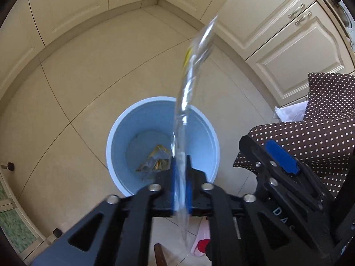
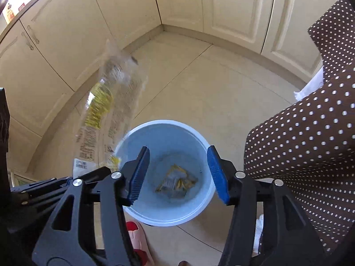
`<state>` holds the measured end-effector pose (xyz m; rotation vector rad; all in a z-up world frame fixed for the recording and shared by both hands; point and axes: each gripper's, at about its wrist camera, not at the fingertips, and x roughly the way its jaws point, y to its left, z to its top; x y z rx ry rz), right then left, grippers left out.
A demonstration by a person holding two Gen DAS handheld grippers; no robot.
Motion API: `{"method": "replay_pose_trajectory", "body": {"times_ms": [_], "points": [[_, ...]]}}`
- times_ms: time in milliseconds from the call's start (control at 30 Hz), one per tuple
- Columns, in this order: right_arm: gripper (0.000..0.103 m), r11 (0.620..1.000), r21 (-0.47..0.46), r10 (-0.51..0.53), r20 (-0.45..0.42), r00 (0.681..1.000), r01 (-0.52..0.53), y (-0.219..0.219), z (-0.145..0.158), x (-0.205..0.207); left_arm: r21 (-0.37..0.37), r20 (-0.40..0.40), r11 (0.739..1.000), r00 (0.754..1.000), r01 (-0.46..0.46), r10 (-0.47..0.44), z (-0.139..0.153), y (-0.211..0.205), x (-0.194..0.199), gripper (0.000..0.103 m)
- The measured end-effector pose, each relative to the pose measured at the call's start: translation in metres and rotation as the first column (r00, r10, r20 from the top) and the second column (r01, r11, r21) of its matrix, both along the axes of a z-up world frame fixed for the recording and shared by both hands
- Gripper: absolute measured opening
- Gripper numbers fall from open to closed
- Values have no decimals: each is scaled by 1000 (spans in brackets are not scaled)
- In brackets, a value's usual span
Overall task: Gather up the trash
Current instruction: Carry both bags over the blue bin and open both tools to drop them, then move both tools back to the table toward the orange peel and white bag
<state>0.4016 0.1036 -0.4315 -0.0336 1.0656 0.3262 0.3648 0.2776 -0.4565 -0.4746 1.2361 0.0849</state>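
Note:
My left gripper point(image 1: 180, 177) is shut on a clear plastic wrapper point(image 1: 190, 73) with yellow print, seen edge-on and held above the light blue bin point(image 1: 115, 133) on the floor. The same wrapper point(image 2: 104, 108) shows flat at the left of the right wrist view, blurred. A crumpled clear and yellow wrapper point(image 1: 155, 157) lies at the bottom of the bin; it also shows in the right wrist view point(image 2: 177, 180). My right gripper point(image 2: 177, 175) is open and empty, directly above the bin point(image 2: 164, 128). It also shows at the right of the left wrist view point(image 1: 281, 155).
Cream cabinet doors point(image 1: 277, 44) line the tiled floor on the far side and both flanks. A brown cloth with white dots point(image 2: 310, 133) hangs at the right, with white fabric point(image 2: 308, 88) behind it. A pink and red slipper point(image 2: 137, 239) lies by the bin.

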Motion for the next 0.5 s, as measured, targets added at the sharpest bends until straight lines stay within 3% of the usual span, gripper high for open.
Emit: {"method": "replay_pose_trajectory", "body": {"times_ms": [133,367,500], "points": [[55,1000,6,-19,13,1000,19,-6,7,-4,1,10,1000,1000,-15,15,3,3,-2,38],[56,1000,13,-24,36,999,24,-10,24,-10,3,32,1000,999,-24,24,15,4,-6,46],[56,1000,21,-12,66,998,11,-16,44,-18,39,74,999,997,-32,29,36,1,-14,53]]}}
